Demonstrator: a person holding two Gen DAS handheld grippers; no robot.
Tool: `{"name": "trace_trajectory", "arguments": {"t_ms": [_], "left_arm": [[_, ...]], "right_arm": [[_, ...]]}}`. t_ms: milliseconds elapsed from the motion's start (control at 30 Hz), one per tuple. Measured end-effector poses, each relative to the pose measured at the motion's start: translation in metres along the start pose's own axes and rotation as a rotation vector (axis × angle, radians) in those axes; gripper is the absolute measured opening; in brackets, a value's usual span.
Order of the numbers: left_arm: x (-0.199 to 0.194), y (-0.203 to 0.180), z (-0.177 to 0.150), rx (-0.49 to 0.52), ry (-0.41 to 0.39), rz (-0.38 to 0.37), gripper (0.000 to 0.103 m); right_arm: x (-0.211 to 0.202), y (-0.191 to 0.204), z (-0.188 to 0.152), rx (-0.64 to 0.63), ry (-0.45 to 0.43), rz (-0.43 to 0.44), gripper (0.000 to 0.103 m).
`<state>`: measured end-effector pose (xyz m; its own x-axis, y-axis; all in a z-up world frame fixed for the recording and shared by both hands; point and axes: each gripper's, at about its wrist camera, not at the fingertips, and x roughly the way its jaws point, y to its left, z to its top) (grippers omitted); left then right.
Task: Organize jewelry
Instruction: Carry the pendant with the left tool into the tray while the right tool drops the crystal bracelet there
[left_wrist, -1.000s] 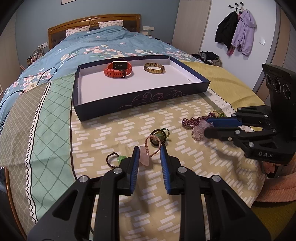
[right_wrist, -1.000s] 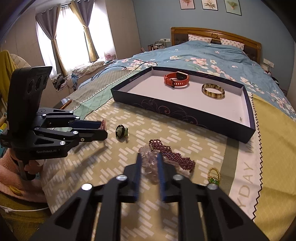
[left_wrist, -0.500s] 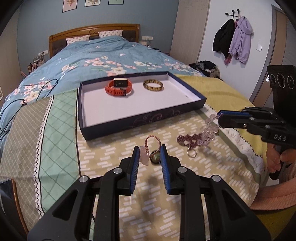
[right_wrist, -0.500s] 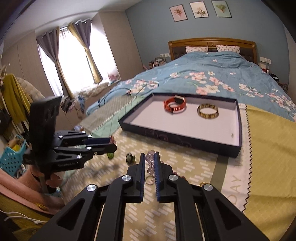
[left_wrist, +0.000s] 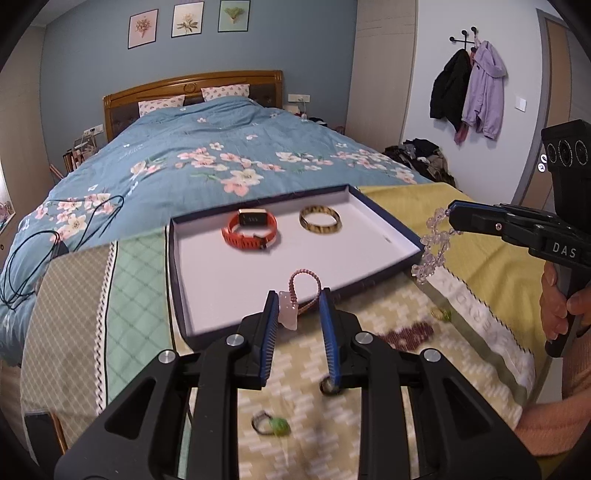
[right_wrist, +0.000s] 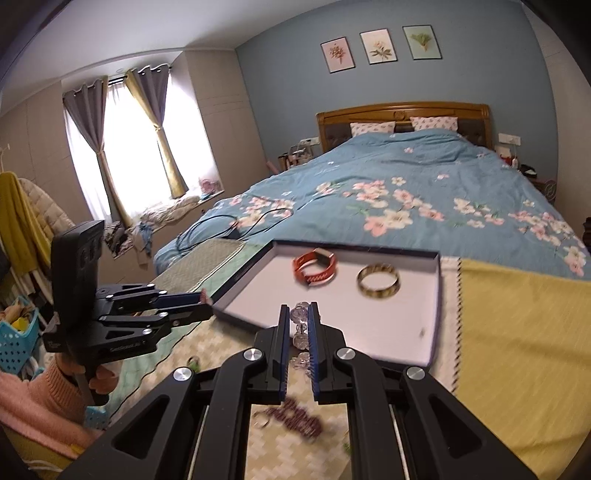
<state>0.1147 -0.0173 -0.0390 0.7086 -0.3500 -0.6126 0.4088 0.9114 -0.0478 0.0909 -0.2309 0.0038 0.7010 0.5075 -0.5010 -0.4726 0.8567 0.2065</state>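
Note:
A dark blue tray (left_wrist: 177, 273) with a white floor lies on the bed and holds an orange watch (left_wrist: 250, 233) and a tortoiseshell bangle (left_wrist: 320, 220). My left gripper (left_wrist: 297, 306) is shut on a pink cord bracelet with a pale stone (left_wrist: 291, 310), held above the tray's near edge. My right gripper (right_wrist: 297, 323) is shut on a clear crystal bead bracelet (right_wrist: 300, 325), which hangs beside the tray's right corner in the left wrist view (left_wrist: 434, 240). The tray (right_wrist: 436, 295), watch (right_wrist: 314, 266) and bangle (right_wrist: 378, 280) also show in the right wrist view.
On the yellow patterned blanket (left_wrist: 369, 306) lie a dark red bead bracelet (left_wrist: 406, 332), a green-stone ring (left_wrist: 271, 424), a small gold ring (left_wrist: 441, 314) and a dark ring (left_wrist: 328, 386). A black cable (left_wrist: 44, 236) lies on the blue floral quilt.
Both grippers have lifted their bracelets off the blanket and moved toward the tray. The crystal bracelet now hangs in the air beside the tray's right corner.

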Motion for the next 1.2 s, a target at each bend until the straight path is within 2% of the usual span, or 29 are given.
{"name": "trace_trajectory", "arguments": {"t_ms": [333,767,1200], "left_arm": [[0.038,0.011,0.029,-0.008,0.020,0.050,0.023],[0.094,0.025,0.041,-0.051,0.102,0.045,0.023],[0.136,0.041,0.042,-0.103,0.183,0.046,0.023]], "right_arm": [[0.036,-0.024,0.026,0.002,0.001,-0.054,0.008],[0.087,-0.052,0.035,-0.002,0.077,-0.116,0.008],[0.132,-0.045,0.029,-0.053,0.175,-0.091,0.008]]}}
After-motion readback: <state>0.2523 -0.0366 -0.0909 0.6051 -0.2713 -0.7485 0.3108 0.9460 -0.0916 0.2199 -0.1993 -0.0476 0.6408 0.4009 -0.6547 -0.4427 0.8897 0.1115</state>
